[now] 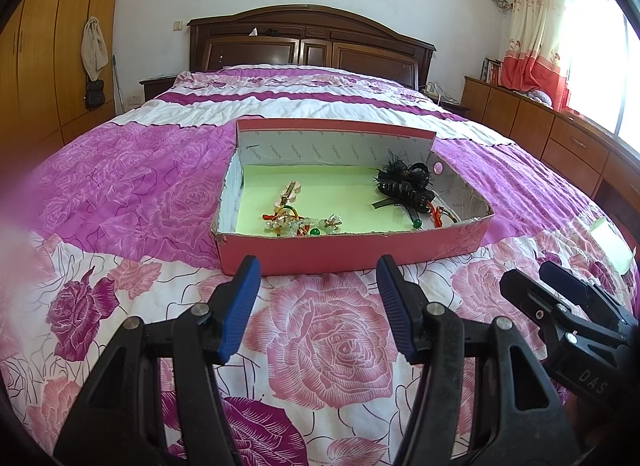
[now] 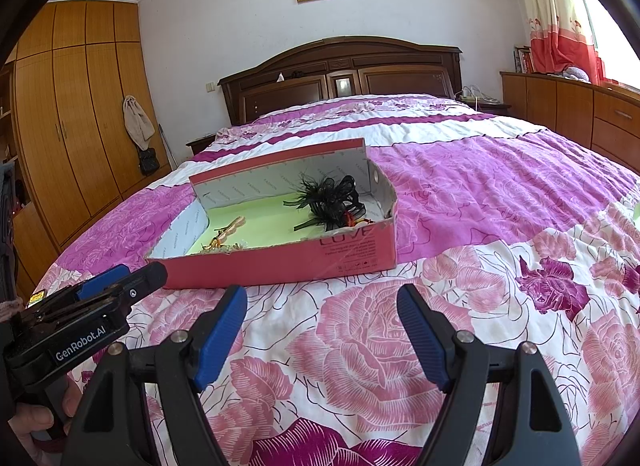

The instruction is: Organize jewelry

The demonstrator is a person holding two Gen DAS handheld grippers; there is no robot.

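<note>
Both grippers, left gripper and right gripper, hover open and empty; jewelry sits in the pink box at twelve o'clock (tangled strands risk snagging together).

Box sits on bed, roughly mid-bed, headboard well behind it. Inside box, left end: cluster of beaded jewelry, hair clip just behind it. Right end: feathered hair accessories, touching the right wall. Bare floor of box between the 2 groups. Left gripper and right gripper both in front of box, above bedcover, apart from it, right one to the right of the left. Wardrobe left of bed, dresser right.
</note>
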